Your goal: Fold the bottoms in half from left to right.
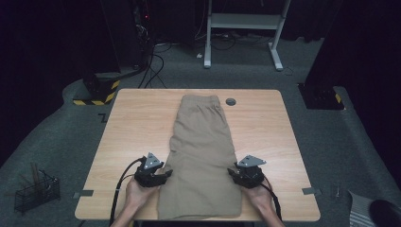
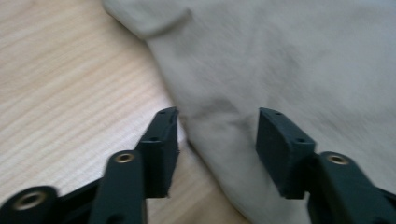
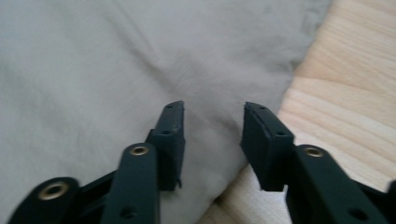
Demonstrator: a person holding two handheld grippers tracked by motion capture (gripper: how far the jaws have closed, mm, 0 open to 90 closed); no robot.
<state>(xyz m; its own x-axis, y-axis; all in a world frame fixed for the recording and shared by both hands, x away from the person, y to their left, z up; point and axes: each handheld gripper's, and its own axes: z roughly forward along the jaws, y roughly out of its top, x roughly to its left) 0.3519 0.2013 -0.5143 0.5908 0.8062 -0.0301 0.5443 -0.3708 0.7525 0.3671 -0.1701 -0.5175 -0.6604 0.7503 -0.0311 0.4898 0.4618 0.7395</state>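
Tan shorts (image 1: 201,156) on a light wood-grain table (image 1: 132,123); black tongs (image 1: 153,177).

The tan shorts (image 1: 201,156) look blurry in the left gripper view, so their folds are hard to see. The picture's bottom edge cuts off the person's arms. The things in the small black basket (image 1: 37,193) are too tiny to tell.

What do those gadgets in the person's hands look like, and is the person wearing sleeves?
Each hand holds a black device. The left gripper and the right gripper each end in two flat black jaws with small screw holes, on black links with brass-coloured rivets. A grey three-cornered plate sits on top of each, and a black cable trails back from each towards the person. The forearms are bare; no sleeves show.
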